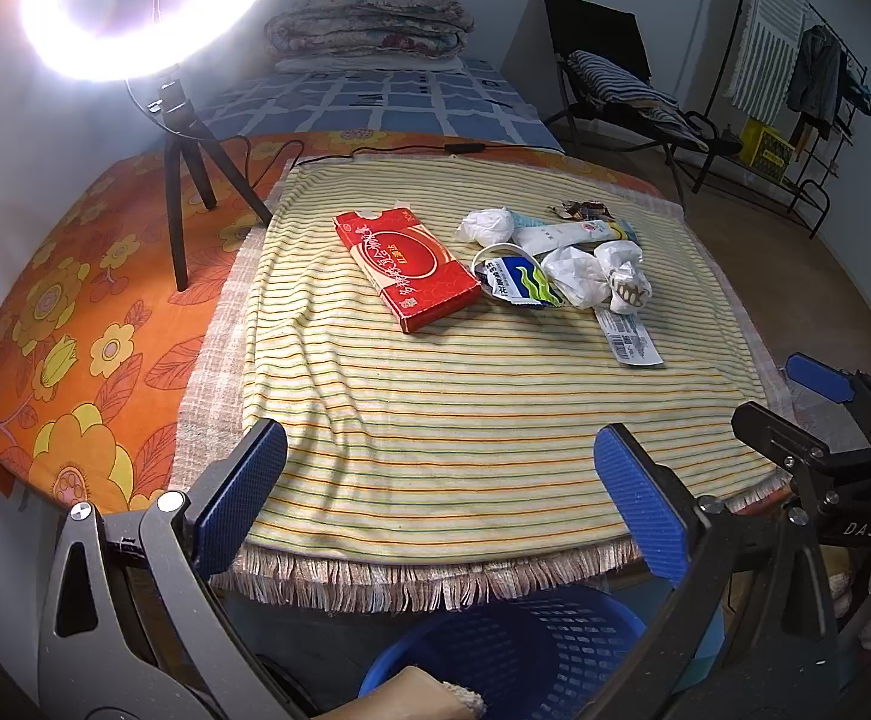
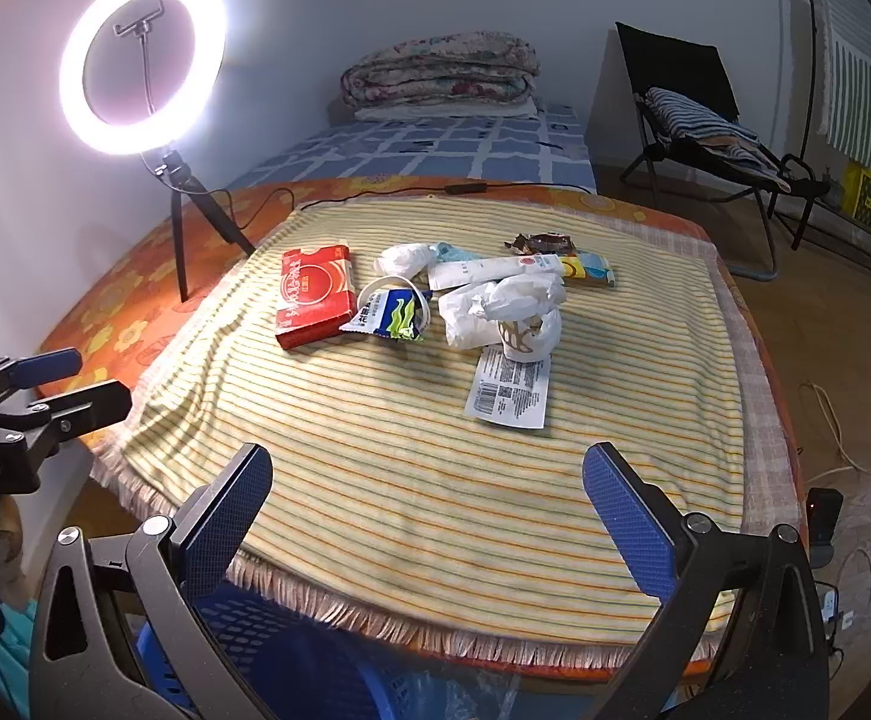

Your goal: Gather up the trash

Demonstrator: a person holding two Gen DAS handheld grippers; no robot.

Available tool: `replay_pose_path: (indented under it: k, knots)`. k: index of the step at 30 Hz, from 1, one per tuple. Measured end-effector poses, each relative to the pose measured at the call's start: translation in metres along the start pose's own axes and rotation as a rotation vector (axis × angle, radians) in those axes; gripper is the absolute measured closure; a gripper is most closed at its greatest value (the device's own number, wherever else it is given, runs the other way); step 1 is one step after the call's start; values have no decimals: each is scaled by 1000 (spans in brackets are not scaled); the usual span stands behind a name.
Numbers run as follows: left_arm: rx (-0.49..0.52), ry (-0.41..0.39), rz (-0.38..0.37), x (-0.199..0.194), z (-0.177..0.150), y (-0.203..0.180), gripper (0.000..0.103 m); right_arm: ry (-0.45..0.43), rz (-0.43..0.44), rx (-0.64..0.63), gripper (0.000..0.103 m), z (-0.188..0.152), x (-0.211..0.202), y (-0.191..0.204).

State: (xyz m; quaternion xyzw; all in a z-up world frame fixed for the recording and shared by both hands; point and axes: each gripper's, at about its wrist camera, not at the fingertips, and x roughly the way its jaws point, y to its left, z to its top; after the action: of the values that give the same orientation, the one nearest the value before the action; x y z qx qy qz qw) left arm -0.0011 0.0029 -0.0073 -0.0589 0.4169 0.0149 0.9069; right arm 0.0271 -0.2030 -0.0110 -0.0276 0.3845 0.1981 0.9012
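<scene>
Left tongs (image 1: 441,492) spread wide and empty, right tongs (image 2: 429,516) likewise, both tilted down over striped cloth (image 2: 435,468).

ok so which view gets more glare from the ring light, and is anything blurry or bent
Left wrist view: the ring light blooms into a blown-out white flare across the top left corner. Right wrist view: the ring keeps a clean outline with only a soft halo. Both views are fisheye, so the striped cloth bulges and the corners go dark; the trash pile stays sharp.
</scene>
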Motion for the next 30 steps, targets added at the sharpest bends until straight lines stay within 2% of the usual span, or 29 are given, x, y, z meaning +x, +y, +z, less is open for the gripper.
replay_pose_path:
  k: [30]
  knots:
    - [-1,3,-3,0,0,2,0,1,-3,2,0,-1,0,0]
